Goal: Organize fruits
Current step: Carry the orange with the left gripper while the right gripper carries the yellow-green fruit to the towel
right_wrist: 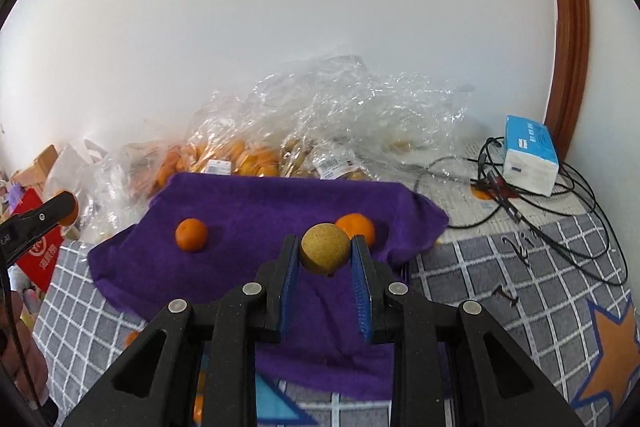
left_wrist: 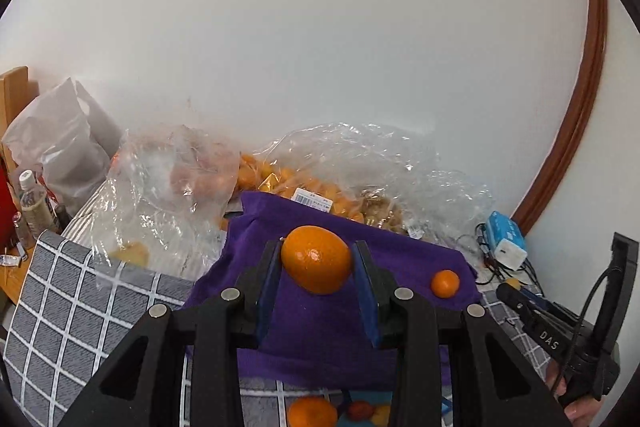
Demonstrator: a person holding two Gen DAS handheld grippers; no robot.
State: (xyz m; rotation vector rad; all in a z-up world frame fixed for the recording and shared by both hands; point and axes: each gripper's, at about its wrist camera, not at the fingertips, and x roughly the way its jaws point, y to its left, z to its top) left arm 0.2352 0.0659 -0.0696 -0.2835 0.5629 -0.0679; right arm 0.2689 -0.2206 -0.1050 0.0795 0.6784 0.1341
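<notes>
I had both pairs of tongs loaded. The left tongs (left_wrist: 316, 259) were clamped on an orange (left_wrist: 316, 259), its long axis lying roughly across the gap between the blue pads, so it bulged above and below them. The right tongs (right_wrist: 325, 254) were closed on a small tan round fruit (right_wrist: 325, 251), gripped at its sides near the fingertips. Both fruits hung in the air above the purple towel (right_wrist: 248, 203), clear of its surface. Two loose oranges lay on that towel: the one towards the left (right_wrist: 191, 235) sat well apart from my right tongs, and the other one (right_wrist: 358, 227) lay just behind the tan fruit. Behind the towel stood the clear plastic bags (right_wrist: 320, 115) full of more fruit. At the lower edge of the left view, under the tongs and nearer to me than the towel, I could make out a few fruits (left_wrist: 312, 411) lying together; I judged that was where sorted pieces went, though I could not tell what held them. If so, the coming move turned on drawing both hands back towards me and down, the left pair being directly above that cluster.
</notes>
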